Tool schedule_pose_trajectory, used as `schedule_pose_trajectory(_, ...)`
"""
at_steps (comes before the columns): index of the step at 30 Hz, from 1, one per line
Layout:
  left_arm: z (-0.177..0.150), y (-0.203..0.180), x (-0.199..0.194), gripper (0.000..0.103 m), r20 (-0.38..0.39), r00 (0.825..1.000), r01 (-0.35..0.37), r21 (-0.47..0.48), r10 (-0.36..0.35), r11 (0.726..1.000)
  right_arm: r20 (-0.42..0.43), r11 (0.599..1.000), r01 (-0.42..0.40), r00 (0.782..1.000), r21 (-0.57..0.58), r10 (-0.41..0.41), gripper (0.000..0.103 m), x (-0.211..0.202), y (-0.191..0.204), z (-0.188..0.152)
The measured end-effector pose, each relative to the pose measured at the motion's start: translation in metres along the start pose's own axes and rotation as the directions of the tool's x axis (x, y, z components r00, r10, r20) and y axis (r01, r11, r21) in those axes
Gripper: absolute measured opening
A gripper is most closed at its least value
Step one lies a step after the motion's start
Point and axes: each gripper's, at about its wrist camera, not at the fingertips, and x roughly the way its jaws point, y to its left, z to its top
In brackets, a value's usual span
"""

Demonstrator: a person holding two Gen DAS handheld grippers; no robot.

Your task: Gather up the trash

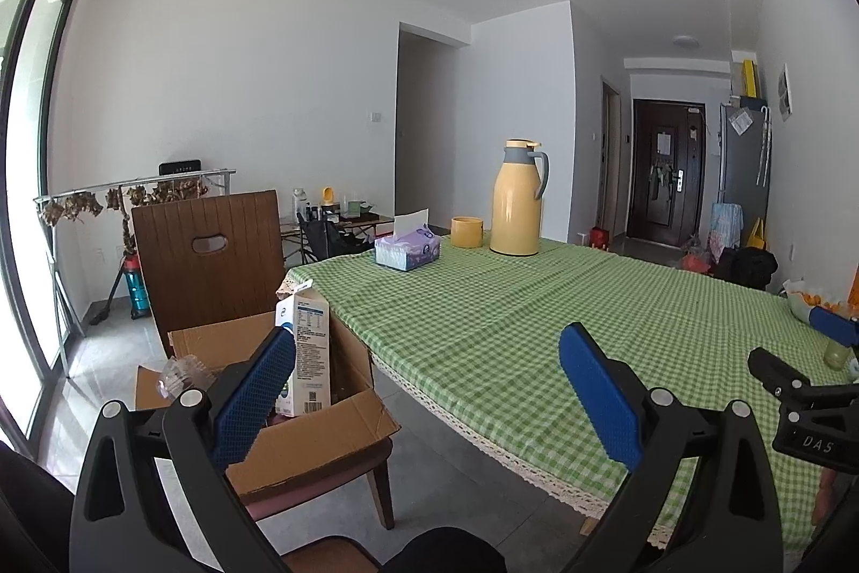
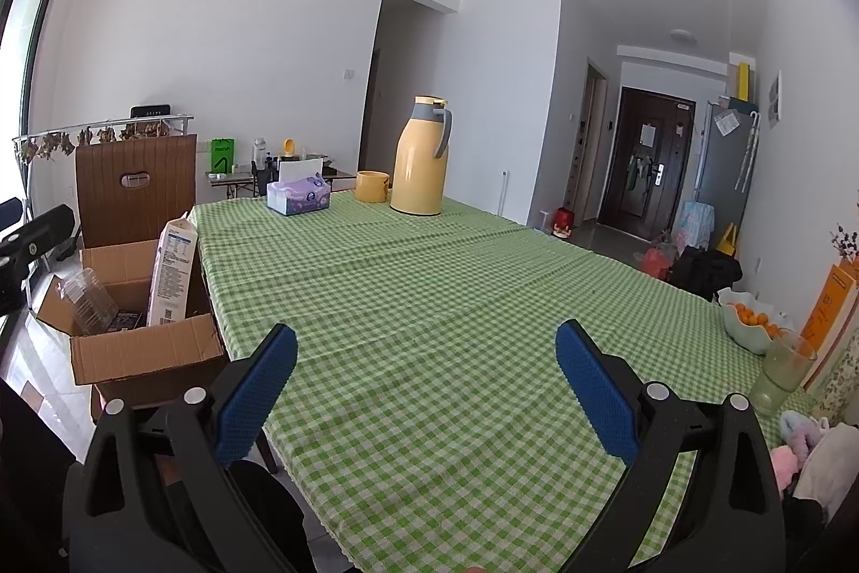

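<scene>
- Trash, a milk carton (image 1: 303, 347) and clear bottle (image 2: 88, 302), stood upright in the cardboard box (image 2: 145, 353).
- Box sat left of my left gripper (image 1: 427, 390), the nearer one; the right gripper (image 2: 427, 390) hung farther off. Both gaped wide, empty.

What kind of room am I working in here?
Most likely the dining area of a lived-in flat: a checked tablecloth under a thermos jug and tissue box, with a front door down the hall.

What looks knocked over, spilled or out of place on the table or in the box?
Nothing spilled. The milk carton leans tilted in the cardboard box beside a clear plastic container. The thermos stands upright.
</scene>
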Motion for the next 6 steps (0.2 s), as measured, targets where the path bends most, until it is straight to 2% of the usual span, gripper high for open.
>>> schedule_pose_trajectory(6, 0.0, -0.008, 0.026, 0.095, -0.015, 1.0, 0.024, 0.047, -0.023, 0.999, -0.015, 0.999, 0.031, 0.999, 0.037, -0.03, 0.093, 0.021, -0.015, -0.001)
